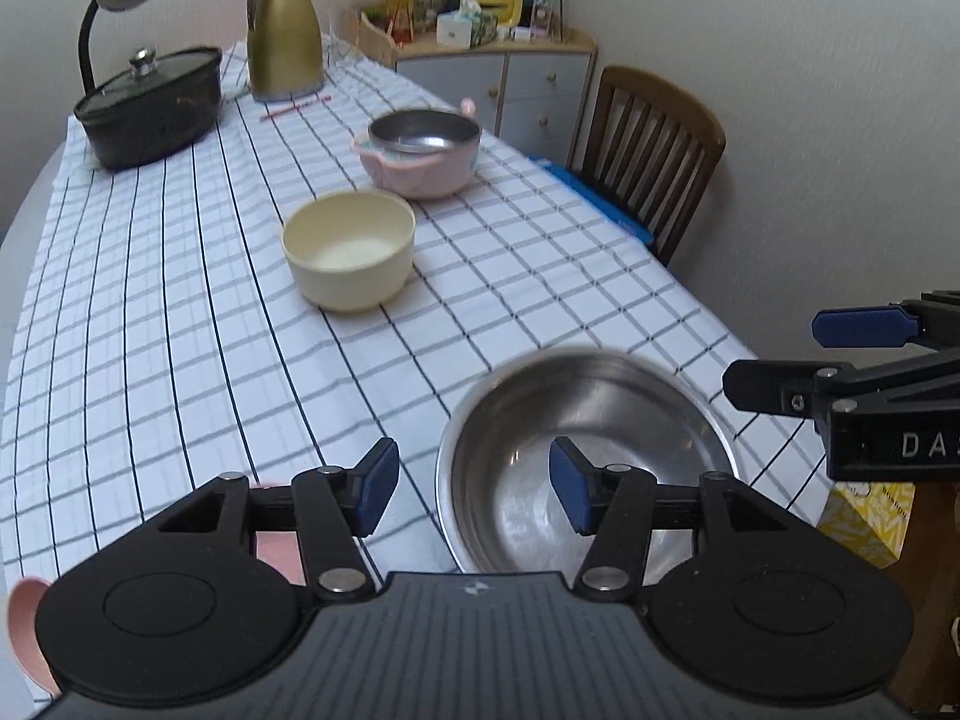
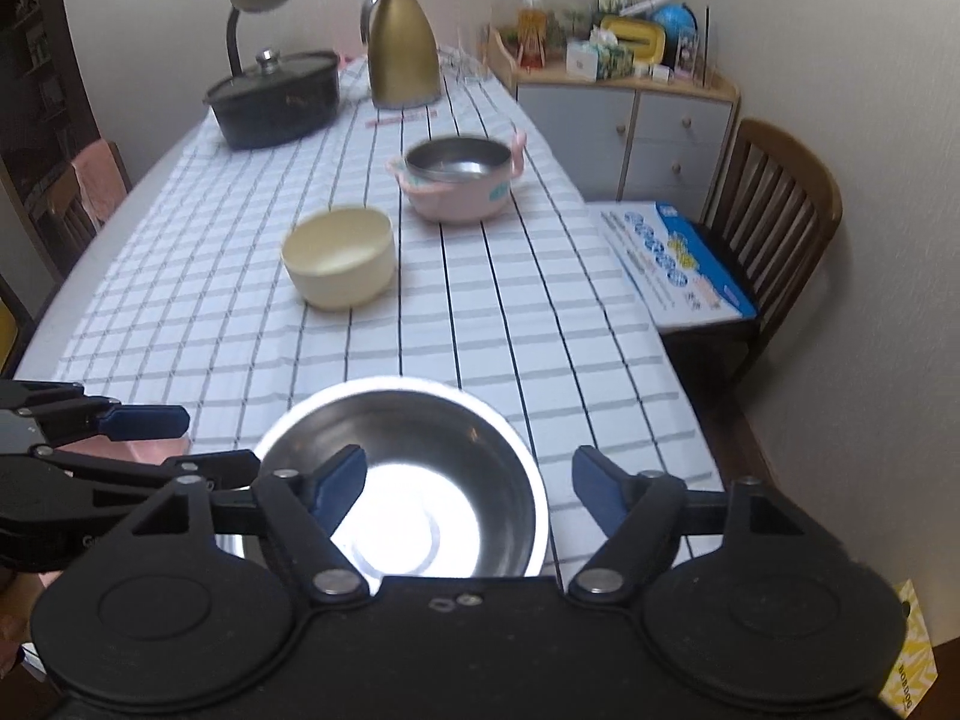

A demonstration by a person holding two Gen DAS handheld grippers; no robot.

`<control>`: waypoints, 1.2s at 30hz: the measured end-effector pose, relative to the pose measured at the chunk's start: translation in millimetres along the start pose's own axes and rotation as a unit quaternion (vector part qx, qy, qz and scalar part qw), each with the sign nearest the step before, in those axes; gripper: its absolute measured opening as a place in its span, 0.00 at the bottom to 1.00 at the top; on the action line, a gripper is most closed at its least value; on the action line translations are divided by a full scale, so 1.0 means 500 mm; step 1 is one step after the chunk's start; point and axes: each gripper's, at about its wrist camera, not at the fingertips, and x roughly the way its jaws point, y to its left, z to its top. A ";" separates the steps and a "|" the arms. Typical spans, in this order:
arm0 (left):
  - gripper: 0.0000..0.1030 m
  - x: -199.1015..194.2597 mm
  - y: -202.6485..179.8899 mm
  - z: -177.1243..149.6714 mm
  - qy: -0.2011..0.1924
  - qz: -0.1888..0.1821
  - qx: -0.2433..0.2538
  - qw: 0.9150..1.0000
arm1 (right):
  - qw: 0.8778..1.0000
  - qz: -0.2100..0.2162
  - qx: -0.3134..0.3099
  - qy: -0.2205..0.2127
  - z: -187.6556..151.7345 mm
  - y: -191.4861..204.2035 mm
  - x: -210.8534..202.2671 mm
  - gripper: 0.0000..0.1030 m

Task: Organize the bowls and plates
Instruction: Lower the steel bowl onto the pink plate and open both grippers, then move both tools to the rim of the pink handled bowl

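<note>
Both my tools, left tool and right tool, hung with jaws apart and empty above the steel bowl on the checked desk. Next, I judged, came the cream bowl, near the pink pot; a chair stood beyond.

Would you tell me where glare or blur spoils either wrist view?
Right wrist view: strong glare whitens the bottom of the steel bowl, and the cream bowl looks slightly blurred. Left wrist view: the steel bowl shows only soft reflections; fisheye bends the tablecloth lines.
</note>
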 end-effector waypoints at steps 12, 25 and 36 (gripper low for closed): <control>0.69 -0.040 0.025 0.141 -0.074 0.016 -0.009 0.997 | 0.999 0.003 0.005 -0.047 0.137 -0.012 -0.026 0.89; 0.70 0.082 0.048 0.336 -0.079 0.062 -0.026 0.995 | 0.999 0.020 0.020 -0.038 0.316 -0.091 0.105 0.92; 0.70 0.271 0.108 0.493 -0.042 0.092 -0.036 0.994 | 0.999 0.021 0.030 -0.006 0.427 -0.149 0.284 0.91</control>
